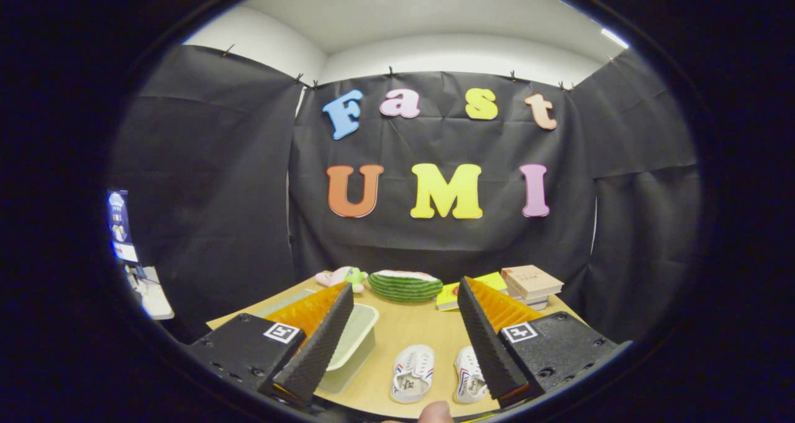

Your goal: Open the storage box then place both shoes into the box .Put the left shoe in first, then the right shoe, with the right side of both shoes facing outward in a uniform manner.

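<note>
We hold the gripper [404,348] high above the wooden table [404,330], its two fingers spread wide and grasping nothing; the gap between them is bare air with the table showing through.

The storage box [351,342], a pale translucent tub with its lid still on, lies at about ten o'clock from the midpoint of the fingers, partly hidden behind the left finger. Its long axis runs roughly away from us, along the same line as the fingers. We judge the opening of the box to be the step in hand, since the lid looks closed and both shoes sit outside it.

The two white shoes rest side by side on the table, close under the fingers at about six o'clock. One shoe [412,373] lies fully in the gap; the other shoe [470,382] sits just to its right, partly covered by the right finger. Both run lengthwise towards us and away, near parallel. Which is the left shoe we cannot tell from here.

The relation that matters: the box lies to the left and slightly beyond the shoes, so the tongs must swing towards ten o'clock and drop to reach the lid.

Beyond, at twelve o'clock, sit a striped green cushion [405,284], a small plush toy [340,277] and stacked books [531,283]
</note>
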